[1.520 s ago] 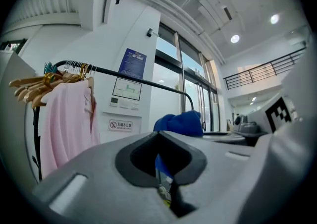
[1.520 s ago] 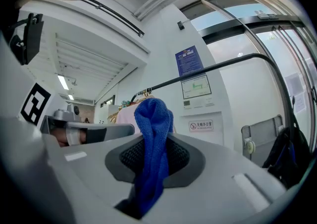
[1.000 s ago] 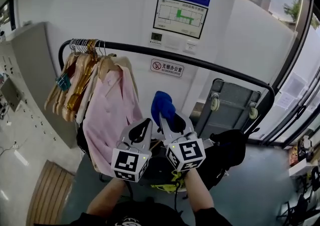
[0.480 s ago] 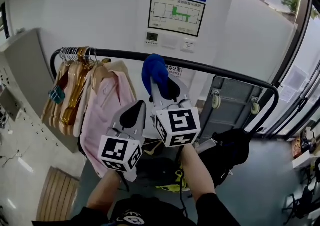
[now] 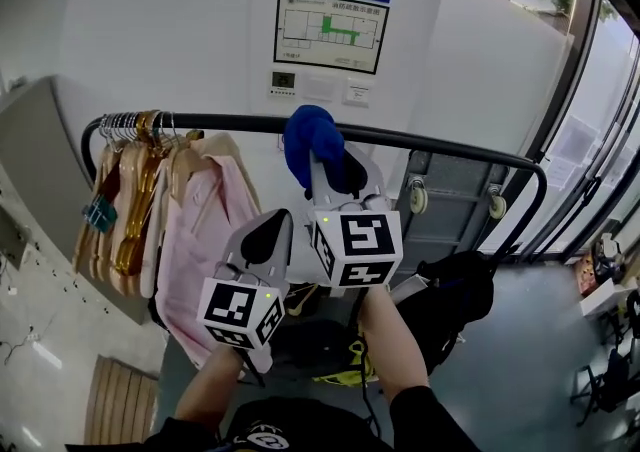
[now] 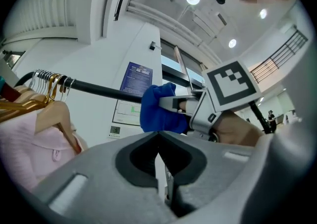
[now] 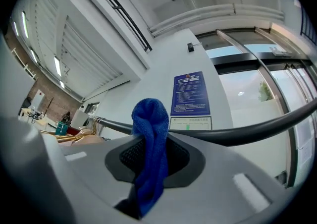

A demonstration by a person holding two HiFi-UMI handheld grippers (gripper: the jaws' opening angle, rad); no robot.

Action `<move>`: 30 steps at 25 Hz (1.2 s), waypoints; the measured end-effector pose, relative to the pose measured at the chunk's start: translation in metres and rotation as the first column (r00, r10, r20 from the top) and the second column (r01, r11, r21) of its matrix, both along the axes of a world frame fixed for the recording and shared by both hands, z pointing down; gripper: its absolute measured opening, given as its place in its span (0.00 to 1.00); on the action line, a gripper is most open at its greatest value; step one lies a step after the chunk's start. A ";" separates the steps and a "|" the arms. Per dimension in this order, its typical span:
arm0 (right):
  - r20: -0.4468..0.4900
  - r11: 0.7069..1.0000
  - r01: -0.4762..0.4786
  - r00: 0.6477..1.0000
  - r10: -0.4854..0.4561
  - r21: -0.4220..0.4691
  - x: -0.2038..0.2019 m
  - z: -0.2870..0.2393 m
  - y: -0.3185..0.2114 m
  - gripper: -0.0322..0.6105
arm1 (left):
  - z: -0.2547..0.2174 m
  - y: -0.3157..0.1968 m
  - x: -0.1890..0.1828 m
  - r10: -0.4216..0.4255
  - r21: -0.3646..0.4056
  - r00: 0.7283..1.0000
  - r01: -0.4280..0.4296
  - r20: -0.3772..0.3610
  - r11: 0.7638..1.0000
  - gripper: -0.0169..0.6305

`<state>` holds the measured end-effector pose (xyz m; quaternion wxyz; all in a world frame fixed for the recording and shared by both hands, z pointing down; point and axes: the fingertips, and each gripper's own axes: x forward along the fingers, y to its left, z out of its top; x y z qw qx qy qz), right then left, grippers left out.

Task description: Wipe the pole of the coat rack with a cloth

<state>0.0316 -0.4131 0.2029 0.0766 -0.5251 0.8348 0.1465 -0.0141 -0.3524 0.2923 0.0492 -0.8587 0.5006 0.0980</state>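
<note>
**Desk:** Where the cloth (image 5: 308, 138) sits right now, what do you see?

**Operator:** I see a blue, nubbly cloth bunched into one thick fold. My right gripper (image 7: 148, 151) is clenched on its lower part. The fold stands up out of the jaws, and in the head view its rounded top covers the black pole (image 5: 445, 145) of the coat rack. I can't swear it's pressing on the pole.

**Desk:** Which way does the pole run?

**Operator:** Its long axis goes left to right across my head view, close in front of the white wall (image 5: 180, 30), and it curves downward at both ends. The cloth's fold runs across it, pointing up and away from me.

**Desk:** Room to either side?

**Operator:** To the right the pole is bare all the way to the far bend. A grey cart (image 5: 455, 215) and a black bag (image 5: 455, 285) sit below that stretch. To the left there's a shorter bare stretch. Then come the hangers (image 5: 130, 190) and a pink garment (image 5: 205, 240), crowded near the left bend.

**Desk:** And your other hand?

**Operator:** My left gripper (image 6: 159, 136) has its jaws pressed together on nothing. It's held lower and left of the right one, apart from the pole.
</note>
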 end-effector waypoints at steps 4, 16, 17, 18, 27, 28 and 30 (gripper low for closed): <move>0.013 0.996 -0.091 0.996 0.091 -0.008 0.059 0.001 -0.001 0.16 | 0.004 -0.006 0.018 0.057 0.000 0.998 -0.057 -0.006 0.998 0.03; 0.115 0.914 -0.402 0.907 0.405 -0.053 0.260 0.001 0.015 0.17 | 0.012 -0.010 0.057 0.152 -0.014 0.988 -0.152 -0.002 0.988 0.03; 0.128 0.904 -0.423 0.895 0.427 -0.057 0.273 0.001 0.017 0.17 | 0.011 -0.009 0.057 0.153 -0.012 0.988 -0.153 -0.003 0.988 0.03; 0.143 0.894 -0.443 0.883 0.448 -0.062 0.284 0.000 0.018 0.17 | 0.011 -0.008 0.057 0.154 -0.011 0.988 -0.154 -0.004 0.988 0.03; 0.106 0.902 -0.433 0.897 0.430 0.008 0.236 -0.005 0.018 0.16 | 0.014 -0.012 0.039 0.109 -0.022 0.994 -0.109 -0.001 0.994 0.03; 0.091 0.911 -0.413 0.908 0.410 0.020 0.220 -0.006 0.016 0.16 | 0.013 -0.012 0.034 0.098 -0.020 0.995 -0.098 -0.001 0.995 0.03; 0.060 0.934 -0.355 0.934 0.352 0.039 0.183 -0.006 0.014 0.16 | 0.010 -0.008 0.023 0.075 -0.012 0.997 -0.075 -0.002 0.997 0.03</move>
